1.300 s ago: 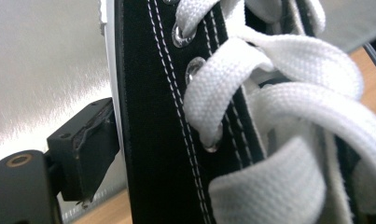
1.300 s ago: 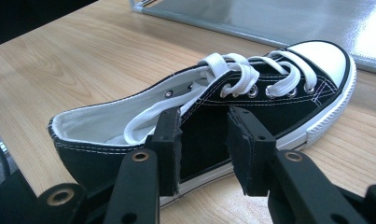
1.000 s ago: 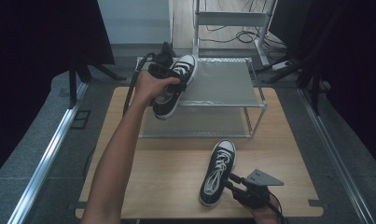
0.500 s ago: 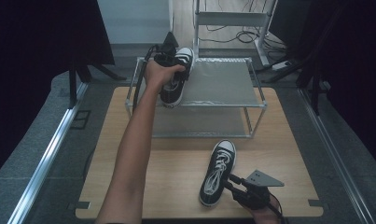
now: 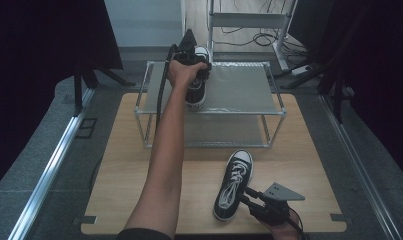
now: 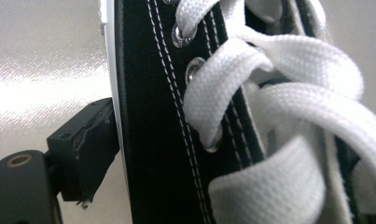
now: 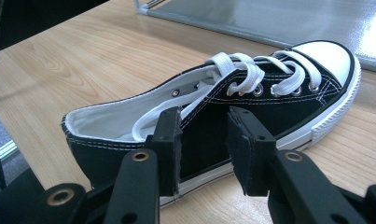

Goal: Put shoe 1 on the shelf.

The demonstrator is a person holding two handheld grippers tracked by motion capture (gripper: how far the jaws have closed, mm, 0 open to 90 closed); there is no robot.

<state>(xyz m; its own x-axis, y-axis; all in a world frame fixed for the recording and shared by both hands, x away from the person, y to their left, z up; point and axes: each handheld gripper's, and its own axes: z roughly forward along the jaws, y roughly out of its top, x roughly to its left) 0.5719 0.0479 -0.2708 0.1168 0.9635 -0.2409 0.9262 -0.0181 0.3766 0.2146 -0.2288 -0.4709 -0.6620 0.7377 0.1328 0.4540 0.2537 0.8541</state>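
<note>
While our left gripper [image 5: 193, 60] clamps one sneaker [image 5: 196, 90] on the rack's top shelf [image 5: 239, 90], our right gripper [image 5: 249, 199] hovers, jaws parted, beside the second sneaker [image 5: 232, 185] on the counter [image 5: 119, 165].

The shelf [image 5: 239, 90] is lying bare toward three o'clock of the held sneaker [image 5: 195, 90], while its steel posts [image 5: 276, 127] are fencing the surface [image 5: 119, 165], where the second sneaker [image 5: 232, 185] is blocking the near-right stretch.

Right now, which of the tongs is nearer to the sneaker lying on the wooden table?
Right. The right tongs sit just beside the sneaker on the table, jaws apart. The left tongs are far off, clamped on the other sneaker over the metal rack.
</note>
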